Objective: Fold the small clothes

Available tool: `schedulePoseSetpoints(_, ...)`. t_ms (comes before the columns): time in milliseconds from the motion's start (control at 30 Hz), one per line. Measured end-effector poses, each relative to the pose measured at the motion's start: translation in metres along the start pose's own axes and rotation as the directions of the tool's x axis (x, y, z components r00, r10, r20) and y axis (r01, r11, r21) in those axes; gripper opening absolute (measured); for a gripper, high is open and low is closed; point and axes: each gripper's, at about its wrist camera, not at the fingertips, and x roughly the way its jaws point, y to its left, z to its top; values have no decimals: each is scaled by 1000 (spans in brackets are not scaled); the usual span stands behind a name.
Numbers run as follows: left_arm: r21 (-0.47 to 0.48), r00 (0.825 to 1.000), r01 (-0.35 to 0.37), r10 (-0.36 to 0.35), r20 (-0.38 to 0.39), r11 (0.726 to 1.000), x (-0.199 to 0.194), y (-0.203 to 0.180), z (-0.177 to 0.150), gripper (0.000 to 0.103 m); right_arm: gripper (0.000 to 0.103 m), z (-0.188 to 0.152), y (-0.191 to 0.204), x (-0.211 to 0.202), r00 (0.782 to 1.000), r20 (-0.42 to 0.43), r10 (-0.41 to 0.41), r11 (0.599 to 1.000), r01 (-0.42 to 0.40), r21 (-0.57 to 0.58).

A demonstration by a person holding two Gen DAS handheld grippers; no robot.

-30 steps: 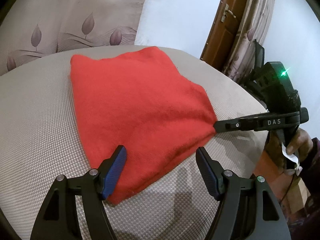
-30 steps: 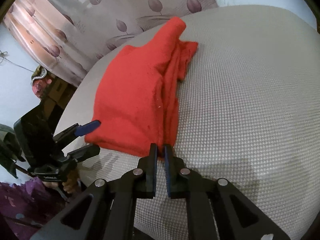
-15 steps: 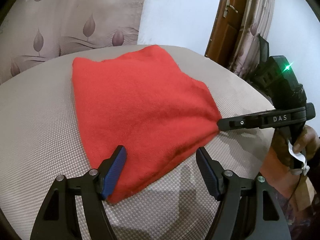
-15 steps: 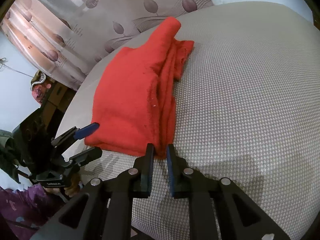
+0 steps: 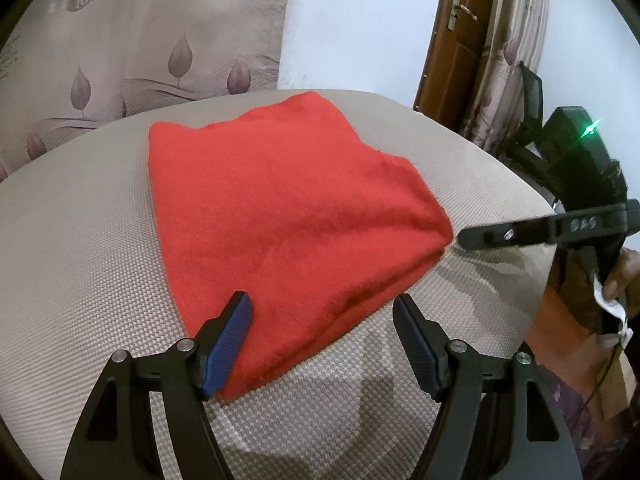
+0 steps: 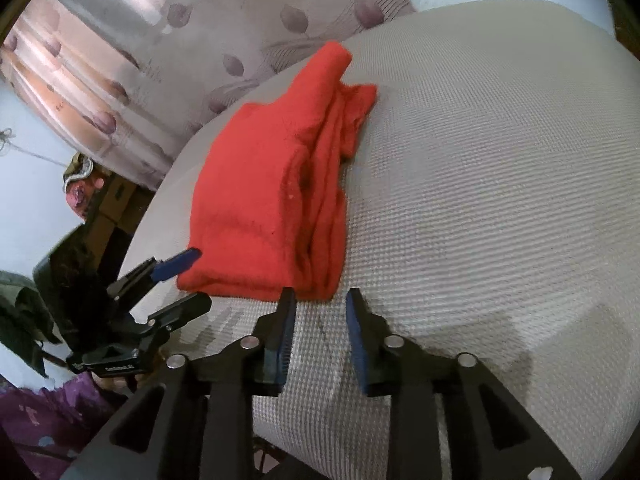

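A folded red cloth lies on the beige woven table. It also shows in the right wrist view, with its layered edges facing right. My left gripper is open over the cloth's near corner, one blue pad above the cloth. It also shows in the right wrist view, open at the cloth's left corner. My right gripper is open and empty, just clear of the cloth's near corner. In the left wrist view it sits just right of the cloth's right corner.
A leaf-patterned curtain hangs behind the table. A brown door stands at the back right. The table's edge drops off to the left in the right wrist view, with boxes beyond it.
My right gripper has opened, let go of the cloth's corner and drawn back a little. The cloth has settled flat. My left gripper stays open in place.
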Motion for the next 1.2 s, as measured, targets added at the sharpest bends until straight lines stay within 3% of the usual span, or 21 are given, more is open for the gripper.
schedulePoseSetpoints(133, -1, 1000, -2, 2, -5, 1000, -4, -1, 3, 73, 41, 5, -1, -23, 998, 65, 21, 1000, -21, 2)
schedulePoseSetpoints(200, 7, 1000, -12, 12, 1, 1000, -8, -2, 6, 73, 60, 10, 1, -29, 996, 89, 18, 1000, -18, -6)
schedulePoseSetpoints(367, 38, 999, -47, 46, 27, 998, -23, -2, 16, 74, 62, 25, -3, -21, 995, 92, 29, 1000, -29, 7)
schedulePoseSetpoints(433, 27, 998, -42, 41, 43, 999, -31, 9, 25, 82, 62, 31, -3, -13, 996, 80, 29, 1000, -30, 9)
schedulePoseSetpoints(533, -29, 1000, 0, 1, 31, 1000, -27, 41, 41, 88, 63, 45, -4, -1, 997, 65, 32, 999, -33, 6)
schedulePoseSetpoints(633, -120, 996, 66, -71, -43, 991, -4, 82, 53, 88, 64, 62, -8, 11, 998, 51, 34, 999, -34, 0)
schedulePoseSetpoints(800, -282, 969, 188, -225, -106, 941, 38, 134, 66, 88, 67, 86, -16, 37, 999, 3, 43, 999, -43, -6)
schedulePoseSetpoints(867, -351, 945, 271, -317, -81, 896, 50, 151, 68, 88, 68, 90, -19, 42, 998, 0, 58, 998, -58, 0)
schedulePoseSetpoints(967, -368, 914, 359, -402, -46, 858, 60, 160, 77, 88, 69, 95, -20, 51, 996, -20, 82, 997, -82, -4)
schedulePoseSetpoints(1033, -368, 882, 426, -469, -31, 826, 67, 161, 79, 88, 70, 99, -19, 59, 994, -40, 105, 994, -106, -21)
schedulePoseSetpoints(1100, -343, 870, 459, -493, -15, 820, 70, 158, 82, 88, 72, 103, -17, 65, 990, -52, 131, 991, -132, -35)
schedulePoseSetpoints(1200, -311, 868, 460, -495, -38, 832, 74, 151, 88, 84, 72, 107, -15, 74, 979, -71, 193, 980, -196, -36)
